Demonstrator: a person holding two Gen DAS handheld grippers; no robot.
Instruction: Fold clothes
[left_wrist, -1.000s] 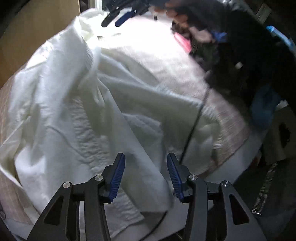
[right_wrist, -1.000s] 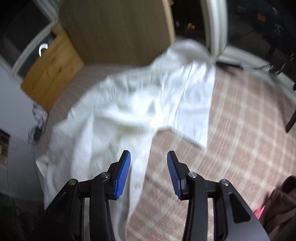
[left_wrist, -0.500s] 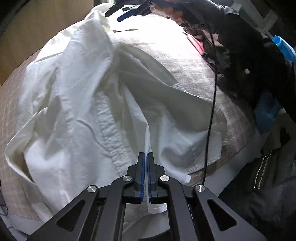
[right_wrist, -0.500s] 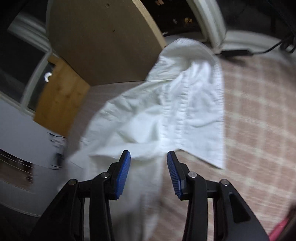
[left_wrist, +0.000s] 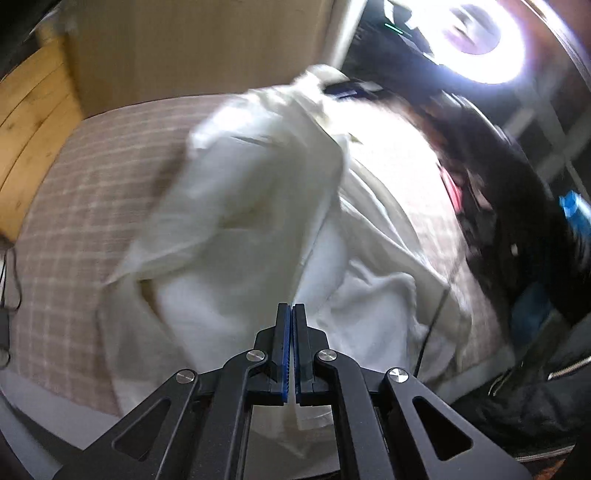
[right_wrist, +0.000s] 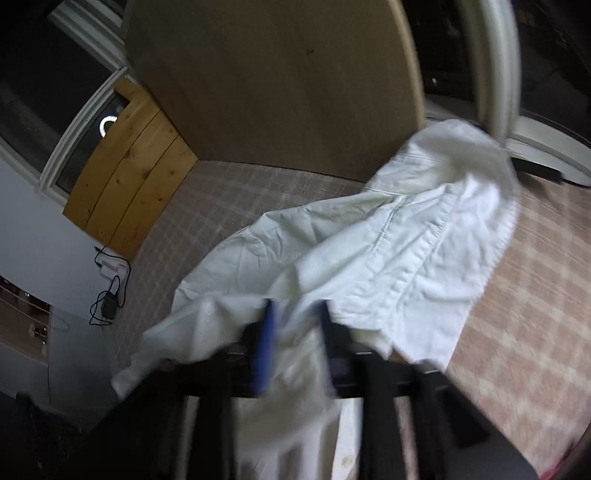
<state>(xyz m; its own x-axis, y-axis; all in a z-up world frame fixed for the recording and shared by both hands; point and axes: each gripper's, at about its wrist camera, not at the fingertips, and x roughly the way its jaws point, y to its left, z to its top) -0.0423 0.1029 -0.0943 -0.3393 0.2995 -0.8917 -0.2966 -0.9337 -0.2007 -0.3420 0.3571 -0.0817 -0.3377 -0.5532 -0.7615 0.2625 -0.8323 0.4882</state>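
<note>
Fabric of a crumpled white button-up cotton shirt (left_wrist: 258, 206) lies heaped on a bed covered with a beige-and-pink checked blanket (left_wrist: 74, 229), with a plain tan headboard panel (right_wrist: 280, 81) standing behind. The left gripper (left_wrist: 290, 350), black with blue-lined pads, has its jaws pressed together on an edge of the white shirt, and a strip of the cloth hangs out below the pads while the rest stretches away up the bed. The right gripper (right_wrist: 295, 347) is blurred; its jaws stand apart and are opening, with shirt cloth draped over and between them, the pads not pressing on it. From the right wrist view the shirt's button placket (right_wrist: 406, 258) runs diagonally toward the far corner of the bed. A pile of dark clothing (left_wrist: 509, 206) lies along the blanket's right side.
</note>
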